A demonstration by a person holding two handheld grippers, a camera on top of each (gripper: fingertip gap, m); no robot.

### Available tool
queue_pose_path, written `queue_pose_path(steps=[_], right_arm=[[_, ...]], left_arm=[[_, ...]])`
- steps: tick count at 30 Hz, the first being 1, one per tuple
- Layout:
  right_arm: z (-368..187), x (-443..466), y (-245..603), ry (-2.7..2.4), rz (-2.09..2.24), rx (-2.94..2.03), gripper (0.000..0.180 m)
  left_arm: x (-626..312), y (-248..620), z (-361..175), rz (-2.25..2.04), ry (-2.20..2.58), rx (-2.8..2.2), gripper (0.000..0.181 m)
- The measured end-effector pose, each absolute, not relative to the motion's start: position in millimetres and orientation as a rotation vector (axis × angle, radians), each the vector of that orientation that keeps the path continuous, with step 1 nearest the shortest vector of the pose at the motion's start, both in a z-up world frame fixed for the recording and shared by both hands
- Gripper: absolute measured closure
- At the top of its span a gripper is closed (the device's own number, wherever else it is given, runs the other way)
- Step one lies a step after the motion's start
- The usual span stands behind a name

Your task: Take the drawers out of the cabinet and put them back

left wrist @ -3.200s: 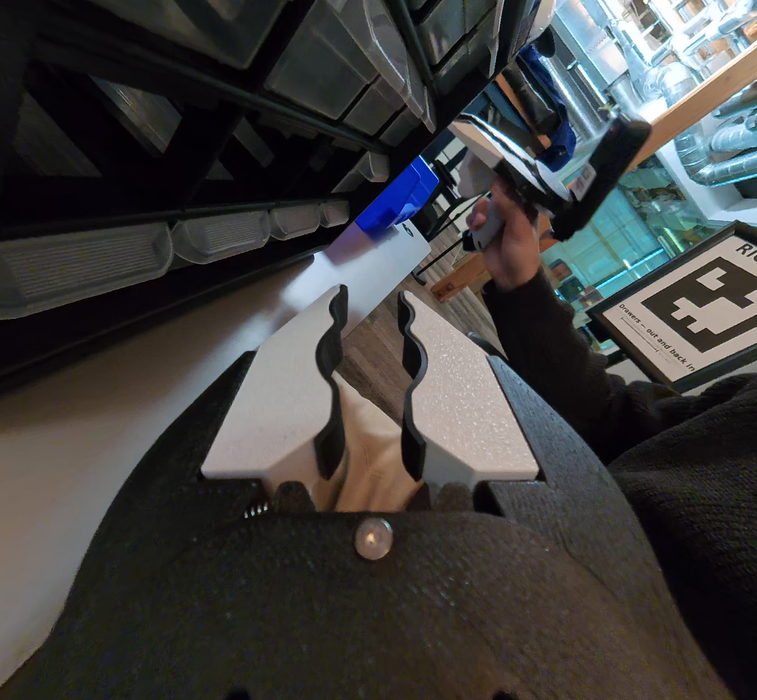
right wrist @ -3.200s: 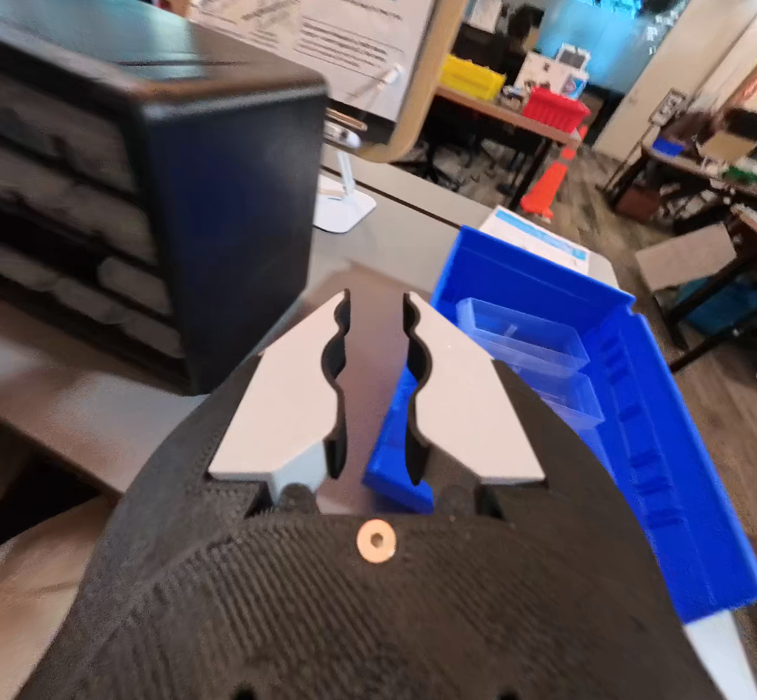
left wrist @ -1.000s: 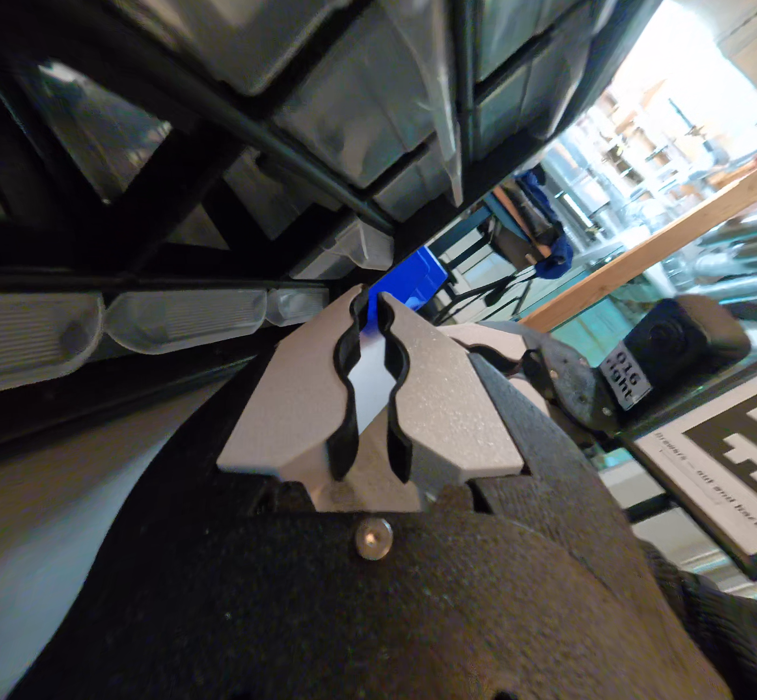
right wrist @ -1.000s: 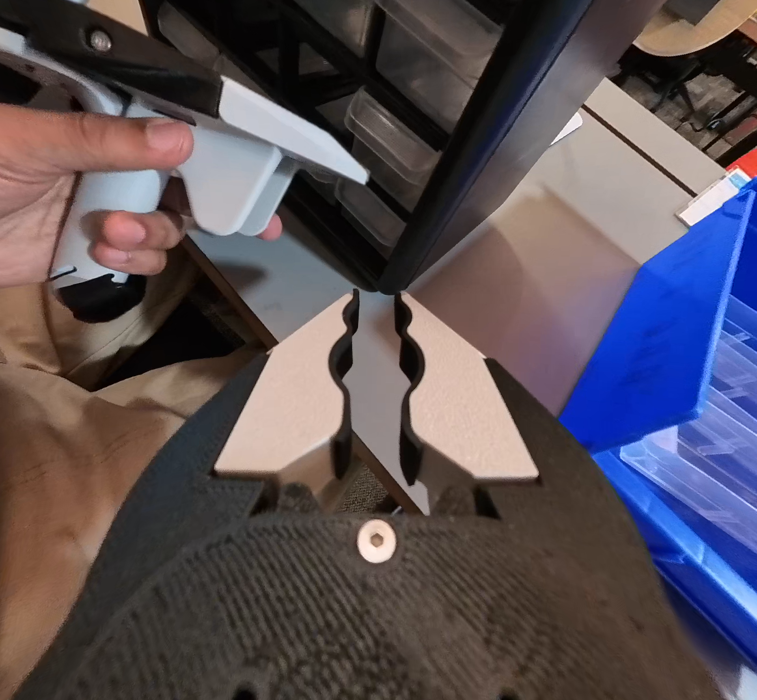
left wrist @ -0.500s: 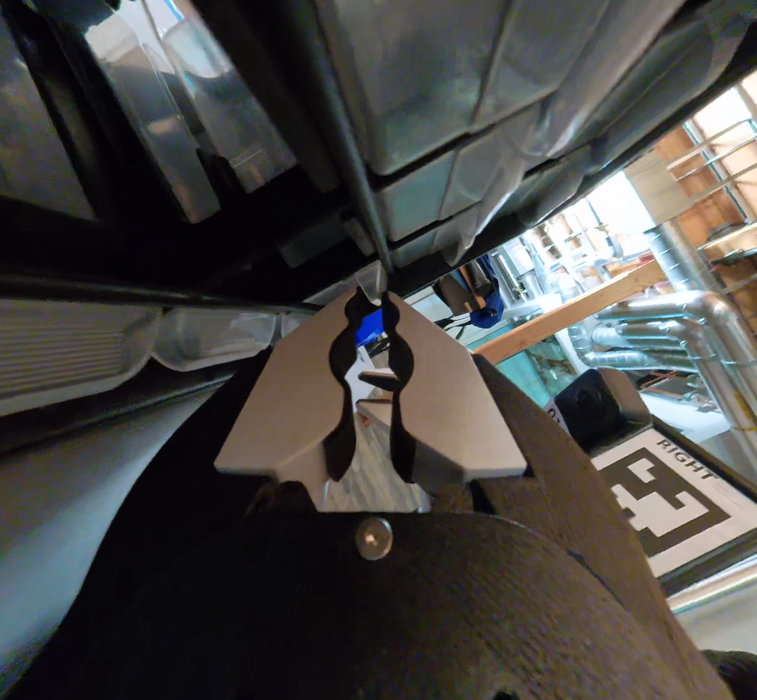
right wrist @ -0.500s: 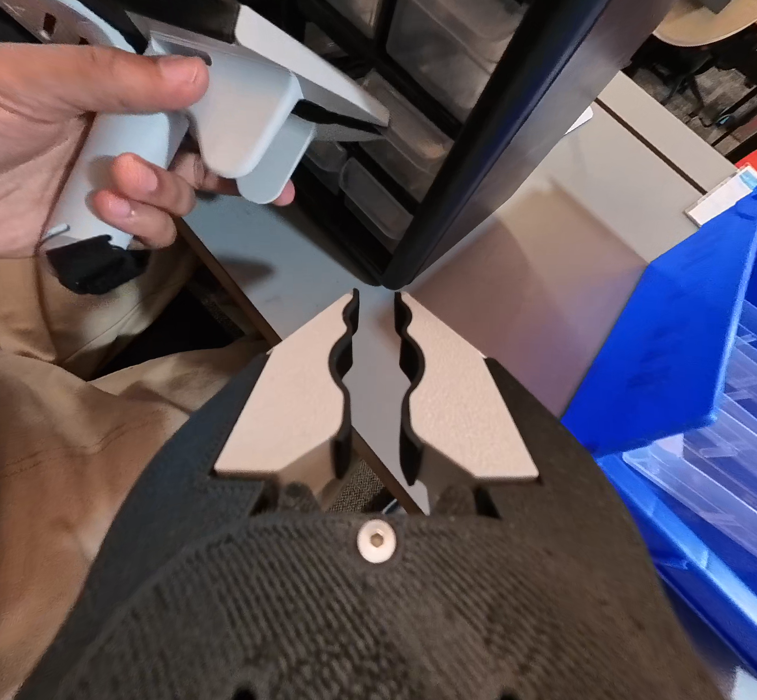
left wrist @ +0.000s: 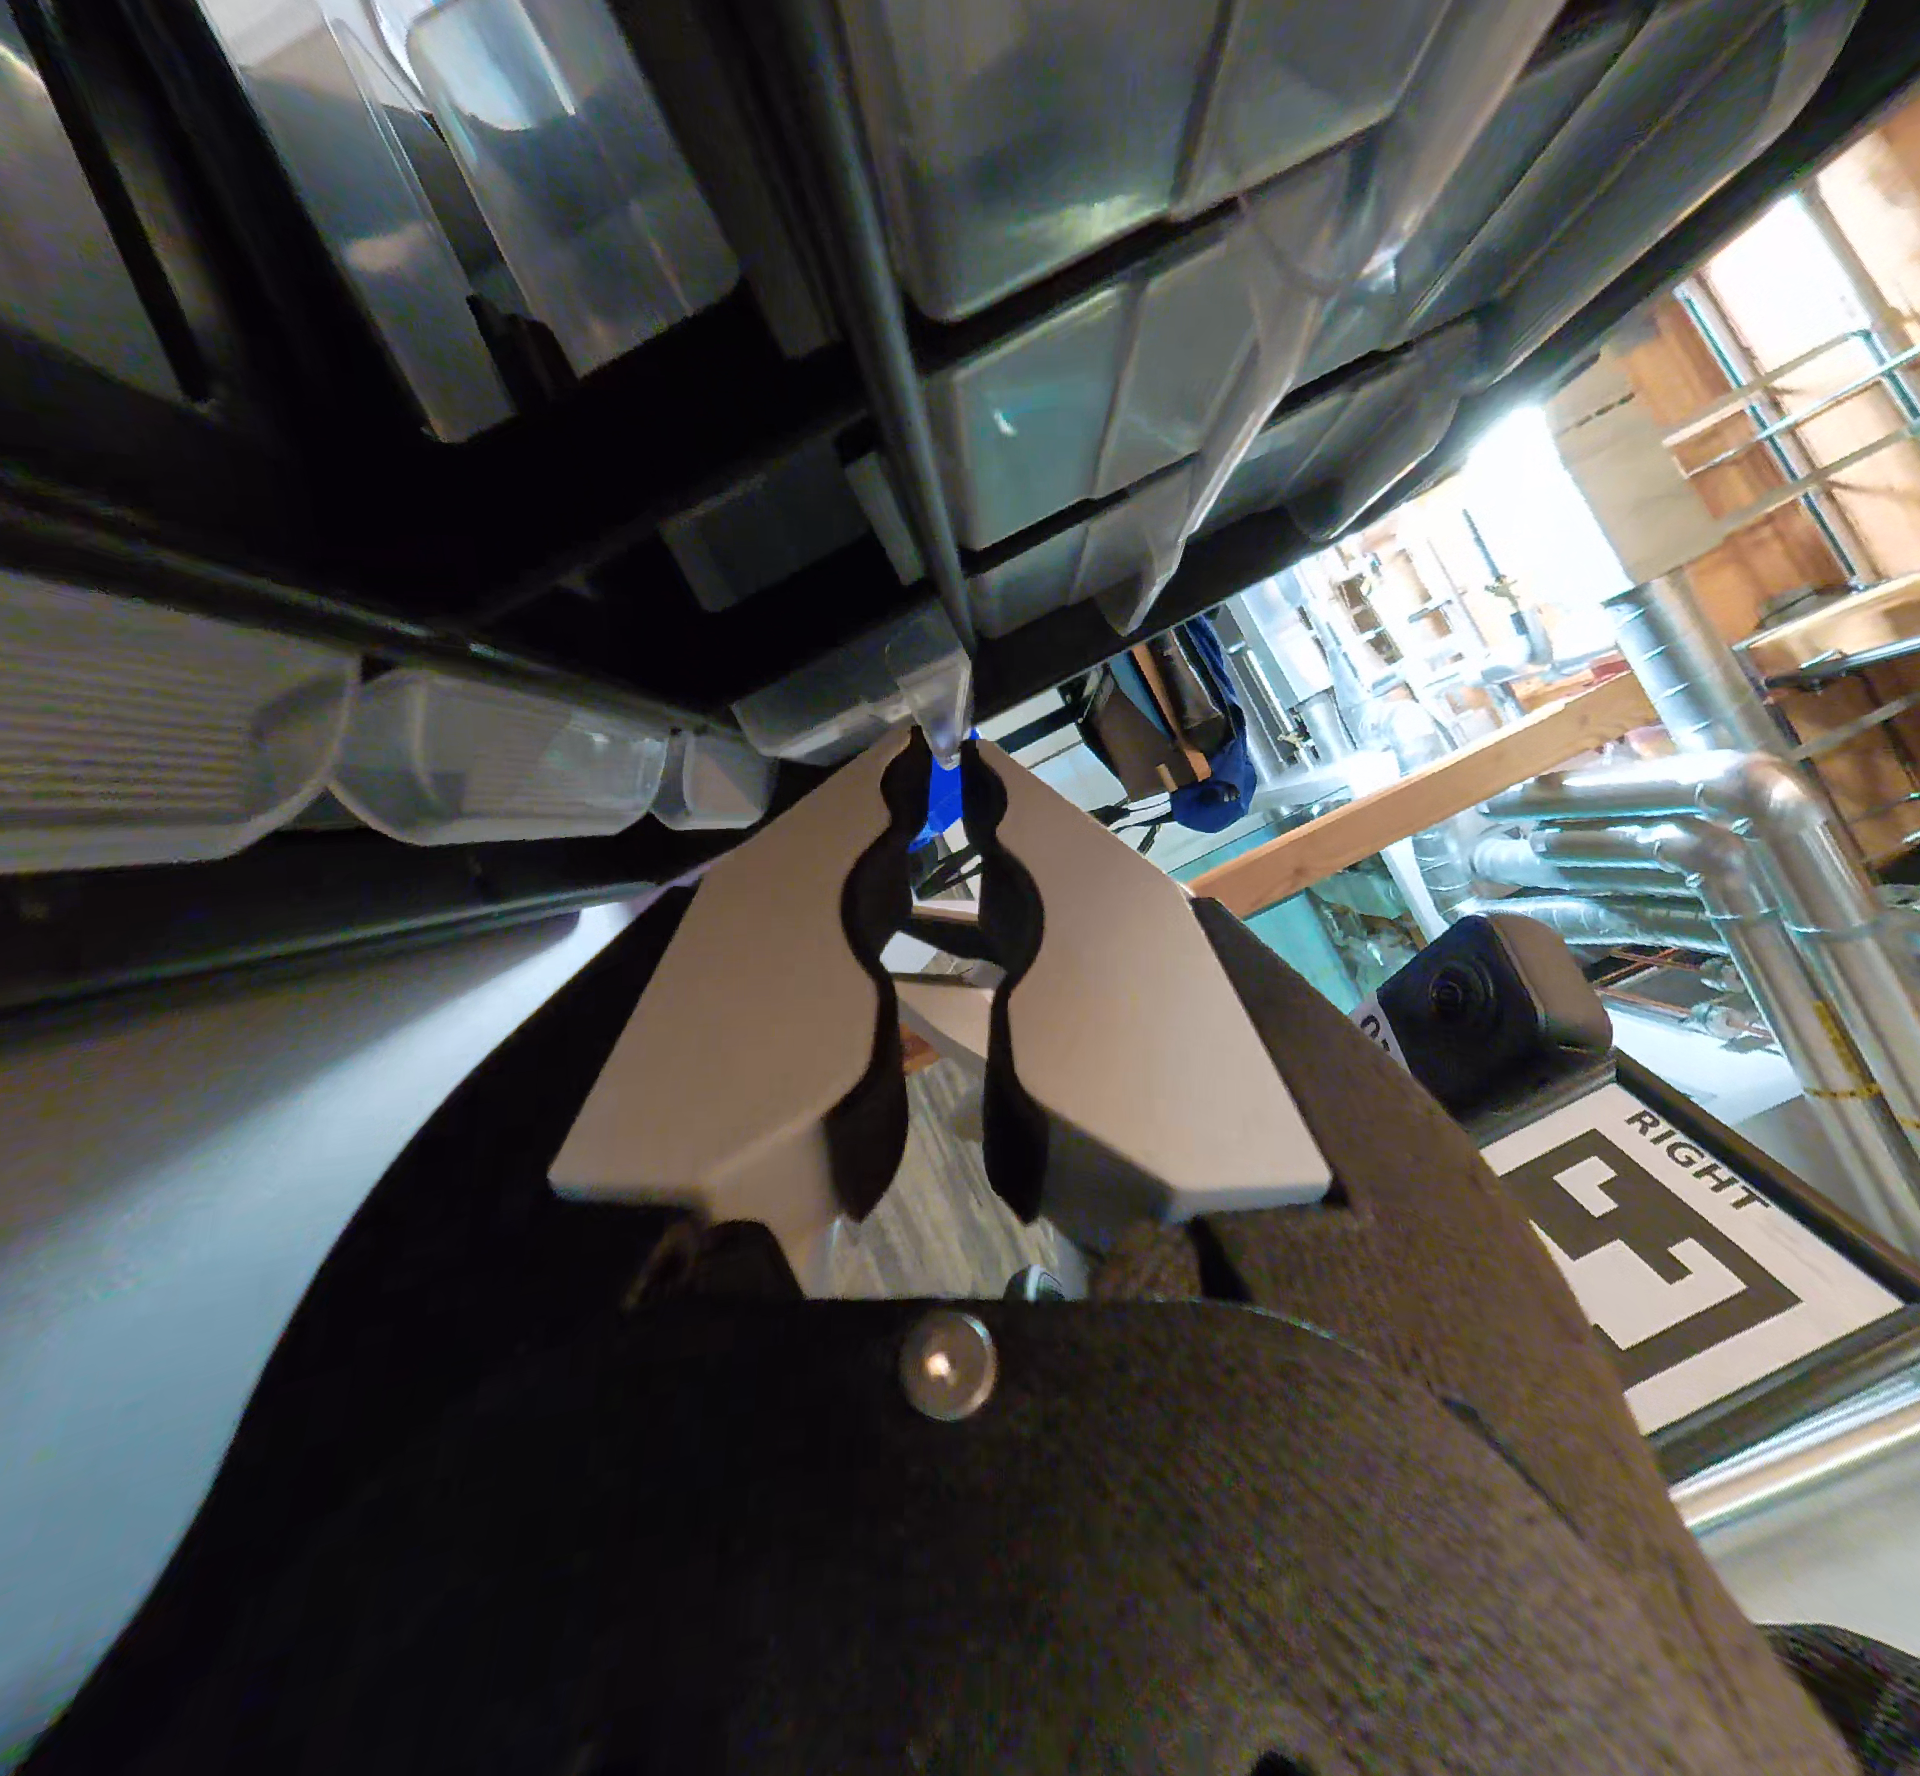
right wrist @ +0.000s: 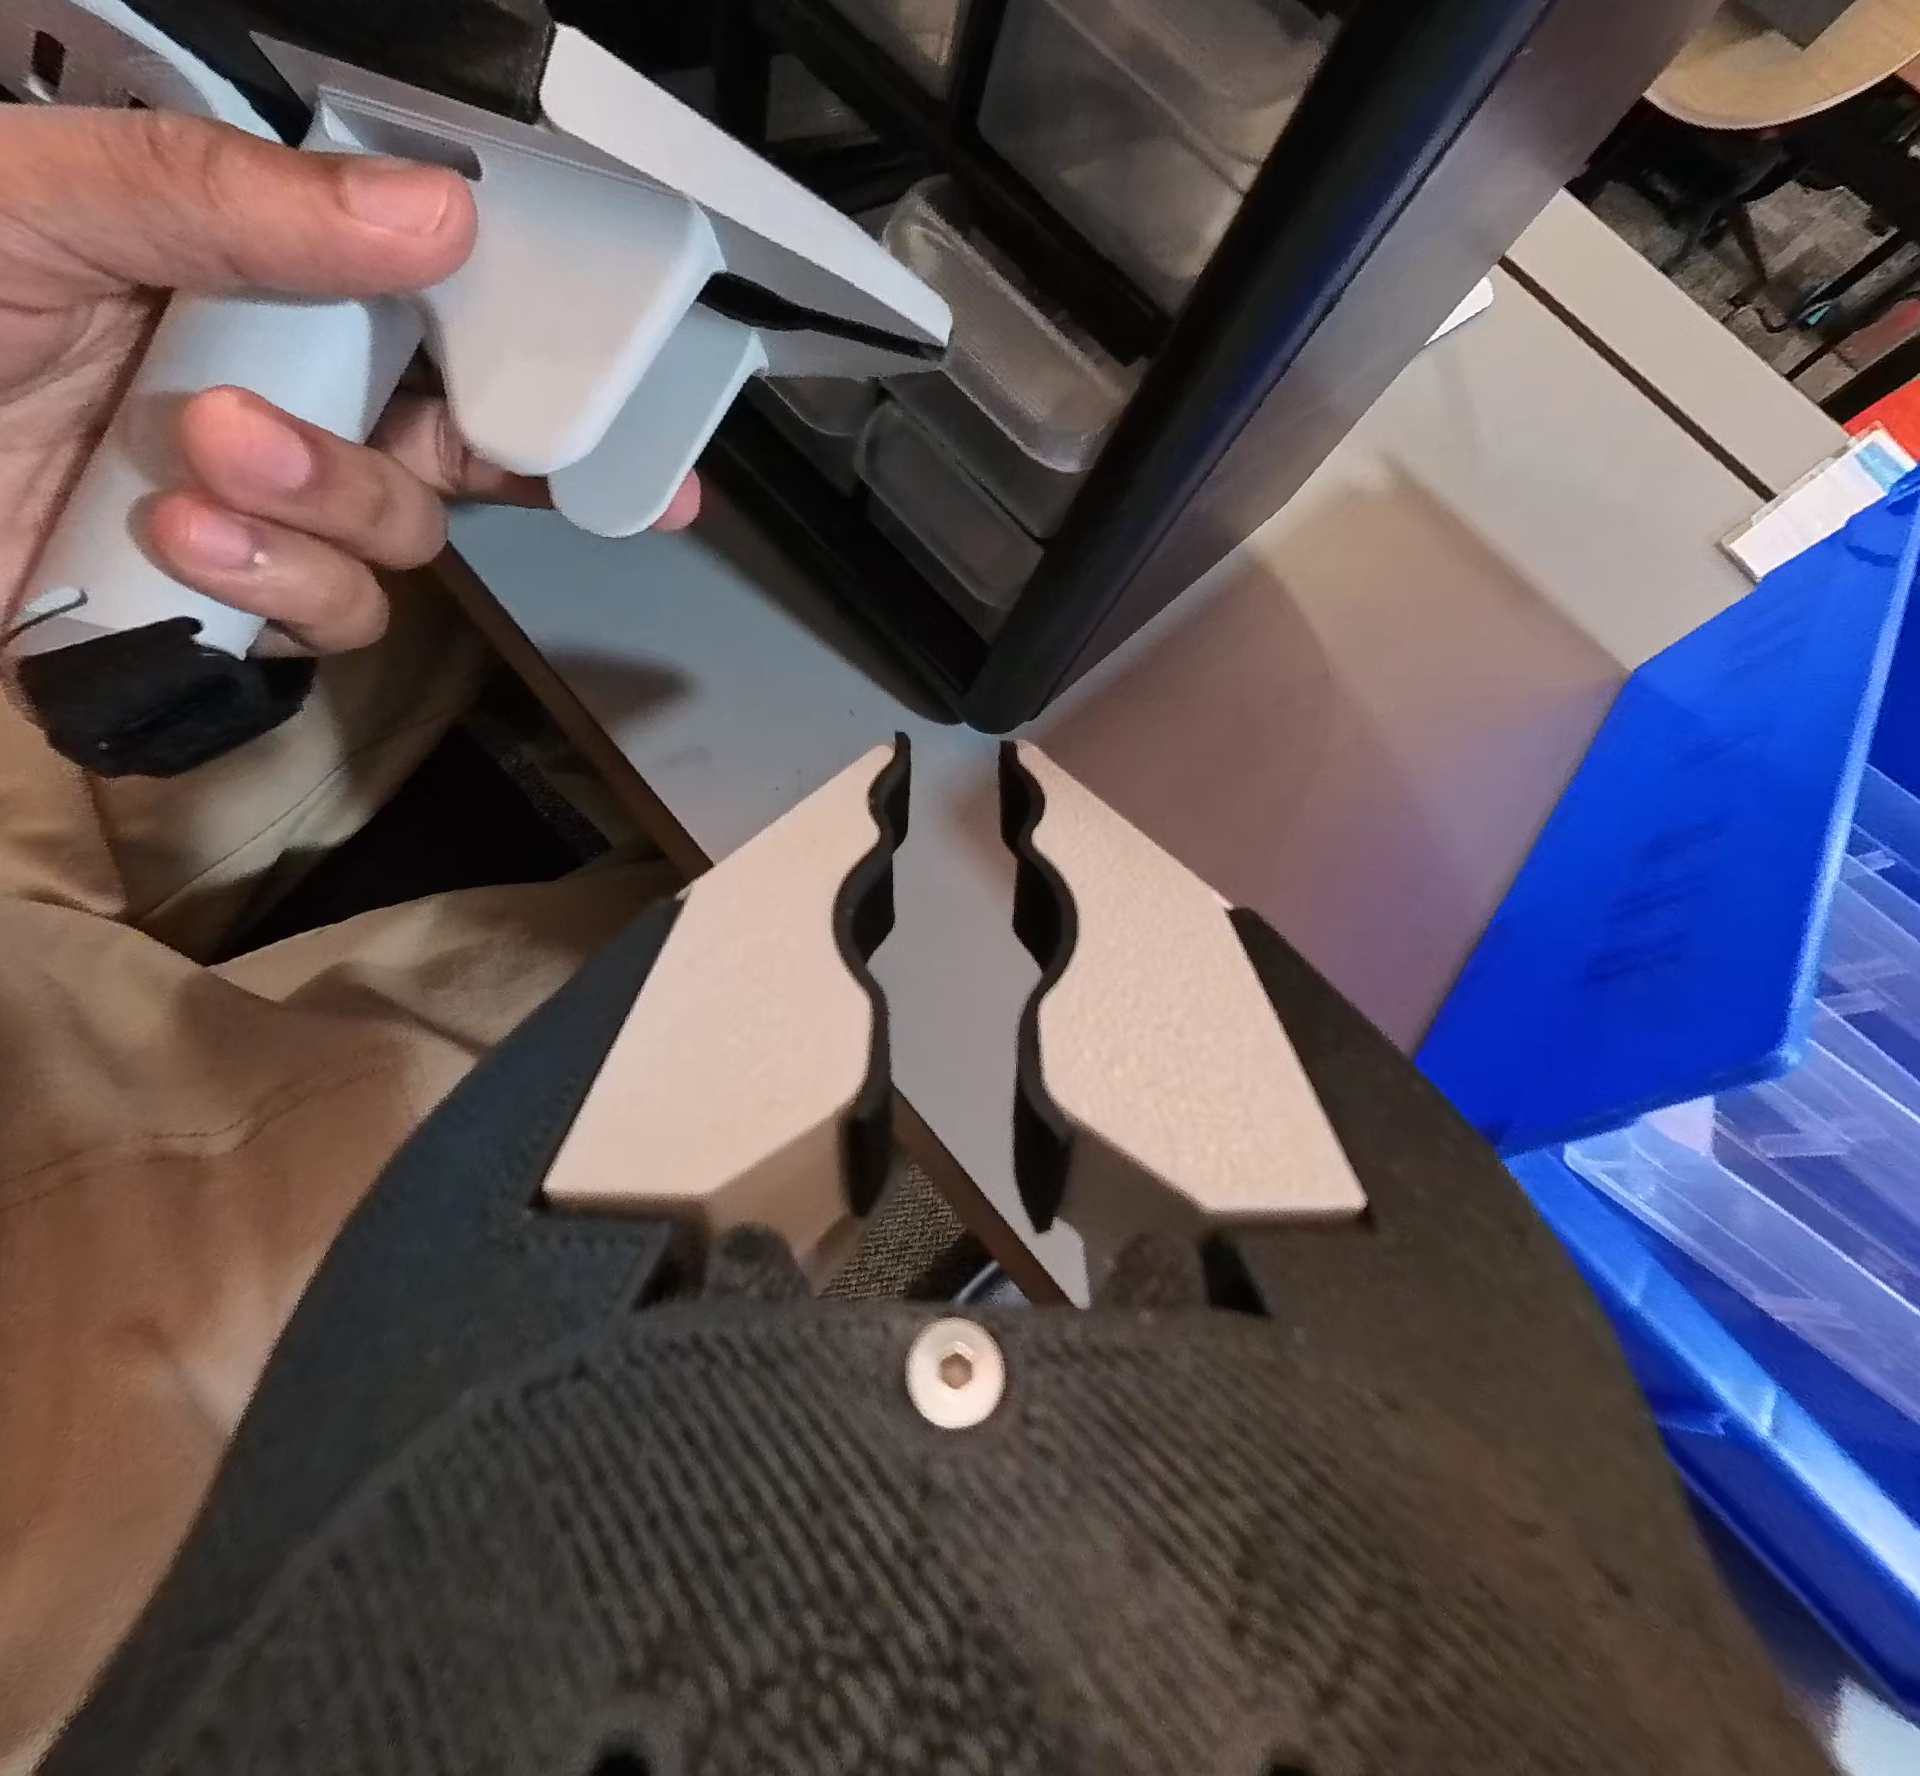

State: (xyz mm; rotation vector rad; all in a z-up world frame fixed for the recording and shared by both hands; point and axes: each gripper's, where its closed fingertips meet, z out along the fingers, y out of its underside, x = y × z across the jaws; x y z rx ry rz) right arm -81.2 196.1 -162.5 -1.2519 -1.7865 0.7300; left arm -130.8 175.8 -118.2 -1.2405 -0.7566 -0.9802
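the left wrist view looks from low on the surface (left wrist: 260, 1155), tilted upward, very close under the cabinet (left wrist: 623, 531) front, whose drawers fill the upper frame. the right wrist view looks down from above at the cabinet (right wrist: 1299, 324) corner, close, with the blue bin (right wrist: 1714, 895) at right. both views share the cabinet's lower drawers; the left hand-held gripper (right wrist: 925, 339) shows in the right view's upper left.

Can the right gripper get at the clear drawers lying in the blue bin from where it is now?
Probably yes. The right gripper is open and empty, over bare table at the cabinet's corner. The blue bin sits just to its right, open-topped, the clear drawers inside uncovered; only the bin wall needs clearing.
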Motion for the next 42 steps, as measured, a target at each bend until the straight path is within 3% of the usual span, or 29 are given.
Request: queue_pose_path(steps=[15,28,39,42], right_arm=[[-148,-85,187,-1.760,0.653,-1.093,0.162],[-127,-89,158,-1.727,0.564,-0.787,0.131],[-122,-90,152,-1.712,0.567,-0.716,0.130],[-120,-93,153,-1.704,0.565,-0.714,0.130]], left_arm=[[-117,164,-120,-1.032,-0.731,-1.268,0.179],[-107,157,-121,-1.043,-0.693,-1.309,0.179],[-99,150,-124,-1.072,-0.707,-1.334,0.179],[-99,144,-122,-1.079,-0.705,-1.332,0.154]])
